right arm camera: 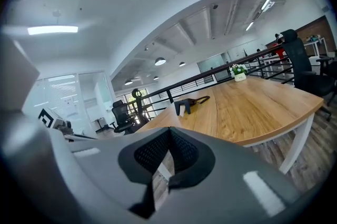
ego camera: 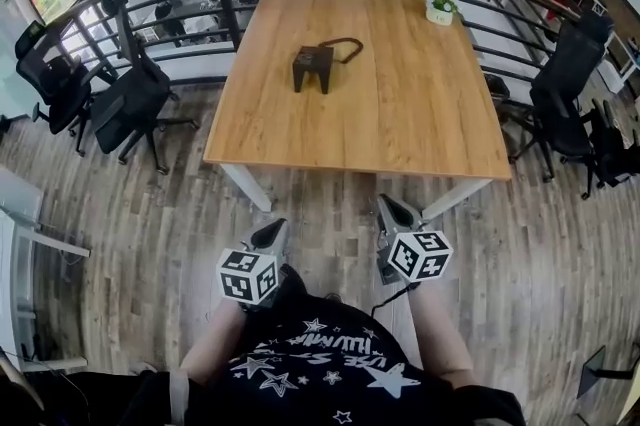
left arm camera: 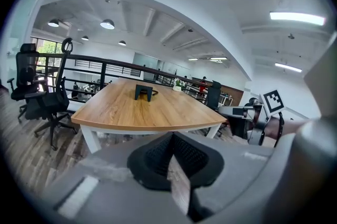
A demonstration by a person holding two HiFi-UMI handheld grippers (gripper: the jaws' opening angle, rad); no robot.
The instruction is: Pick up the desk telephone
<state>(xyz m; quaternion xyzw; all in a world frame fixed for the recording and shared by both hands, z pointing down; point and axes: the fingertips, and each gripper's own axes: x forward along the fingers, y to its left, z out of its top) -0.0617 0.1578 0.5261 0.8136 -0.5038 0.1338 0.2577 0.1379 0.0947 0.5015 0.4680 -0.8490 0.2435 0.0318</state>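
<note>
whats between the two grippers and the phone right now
In the head view, only a strip of wood floor and then bare tabletop lie between the left gripper, the right gripper and the desk telephone. No object stands in that stretch.

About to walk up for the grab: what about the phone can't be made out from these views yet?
Desk telephone: too small and dark in every view to tell handset from base.
Cord: head view, too thin to see where it plugs in.
Table, far legs: head view, hidden under the tabletop.
</note>
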